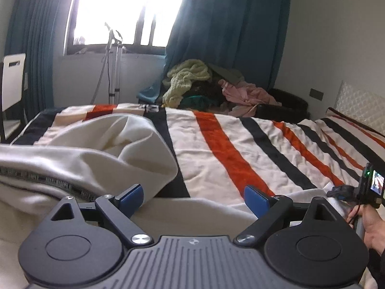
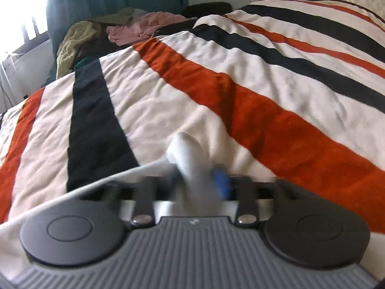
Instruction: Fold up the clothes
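A: What fills the views?

B: The striped bedspread (image 1: 216,144) takes most of both frames: cream with orange and black bands. At the upper middle of the left wrist view a heap of loose clothes (image 1: 211,86) sits past the bed's far edge, under the teal curtain (image 1: 216,24).

A: And the garment being worked?

B: A cream garment (image 1: 84,149) is bunched at the left of that view, puffed up, with a dark lettered band along its lower edge. Its cloth also runs across the bottom of the frame, under the left gripper (image 1: 193,198).

A: The jaws?

B: The left gripper's blue pads stand wide apart with nothing between them. The right gripper (image 2: 199,183), at the lower middle of its own blurred view, is pinched on a tuft of the cream cloth, which pokes up between the fingers.

A: Which step, then?

B: I'd judge a corner is being carried or pulled flat by the right side. Whether that's spreading before a fold or a fold underway, I can't say. Next, the left likely needs a hold on another edge.
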`<state>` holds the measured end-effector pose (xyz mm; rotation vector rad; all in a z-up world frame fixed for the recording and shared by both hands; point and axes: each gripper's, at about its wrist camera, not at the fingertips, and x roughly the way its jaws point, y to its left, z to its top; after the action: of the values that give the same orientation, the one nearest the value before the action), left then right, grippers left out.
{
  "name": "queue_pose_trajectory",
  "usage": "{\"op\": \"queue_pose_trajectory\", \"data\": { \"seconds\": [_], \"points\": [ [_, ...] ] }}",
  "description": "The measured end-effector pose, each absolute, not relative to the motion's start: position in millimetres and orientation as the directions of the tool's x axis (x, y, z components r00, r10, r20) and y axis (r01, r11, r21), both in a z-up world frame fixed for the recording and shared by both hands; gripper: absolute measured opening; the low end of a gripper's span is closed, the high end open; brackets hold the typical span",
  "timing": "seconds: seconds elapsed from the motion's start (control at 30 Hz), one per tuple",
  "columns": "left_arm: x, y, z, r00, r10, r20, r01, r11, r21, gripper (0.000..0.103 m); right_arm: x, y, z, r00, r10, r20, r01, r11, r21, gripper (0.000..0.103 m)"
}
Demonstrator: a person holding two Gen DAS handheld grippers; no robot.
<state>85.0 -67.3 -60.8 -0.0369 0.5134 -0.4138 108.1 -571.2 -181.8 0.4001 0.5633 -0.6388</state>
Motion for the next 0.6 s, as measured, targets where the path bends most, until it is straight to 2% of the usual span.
{"op": "queue_pose_trajectory", "data": {
  "seconds": [0.1, 0.2, 0.23, 0.33, 0.4, 0.43, 0.47, 0.5, 0.57, 0.6],
  "points": [
    [88, -67, -67, 0.785, -0.384, -0.485, 0.367, 0.920, -0.135, 0.092, 104, -567, -173, 0.658, -0.497, -0.565, 0.684, 0.708, 0.175, 0.014],
    [92, -66, -72, 0.789, -0.367, -0.492, 0.354, 0.927, -0.124, 0.092, 96, -566, -163, 0.620, -0.597, -0.509, 0.749, 0.643, 0.158, 0.013],
    [93, -65, -74, 0.792, -0.359, -0.494, 0.348, 0.930, -0.118, 0.092, 97, -565, -165, 0.609, -0.603, -0.515, 0.755, 0.639, 0.144, 0.013],
    [100, -65, -80, 0.797, -0.332, -0.505, 0.325, 0.940, -0.104, 0.092, 99, -560, -164, 0.595, -0.612, -0.521, 0.760, 0.640, 0.116, 0.014],
    [105, -65, -85, 0.790, -0.323, -0.522, 0.315, 0.943, -0.108, 0.092, 99, -550, -155, 0.613, -0.606, -0.507, 0.746, 0.656, 0.118, 0.020],
    [107, -65, -87, 0.787, -0.321, -0.527, 0.311, 0.944, -0.110, 0.092, 99, -545, -150, 0.622, -0.603, -0.499, 0.739, 0.664, 0.118, 0.023],
    [109, -65, -88, 0.786, -0.318, -0.529, 0.308, 0.945, -0.110, 0.092, 98, -540, -146, 0.631, -0.600, -0.492, 0.732, 0.671, 0.118, 0.035],
    [110, -66, -89, 0.787, -0.315, -0.531, 0.307, 0.946, -0.107, 0.092, 98, -535, -141, 0.639, -0.597, -0.485, 0.724, 0.679, 0.119, 0.051],
    [110, -67, -90, 0.789, -0.310, -0.531, 0.306, 0.947, -0.098, 0.092, 97, -518, -129, 0.683, -0.568, -0.459, 0.687, 0.714, 0.137, 0.072],
    [110, -67, -90, 0.790, -0.308, -0.530, 0.306, 0.947, -0.094, 0.092, 96, -506, -121, 0.716, -0.542, -0.440, 0.655, 0.740, 0.154, 0.075]
  ]
}}
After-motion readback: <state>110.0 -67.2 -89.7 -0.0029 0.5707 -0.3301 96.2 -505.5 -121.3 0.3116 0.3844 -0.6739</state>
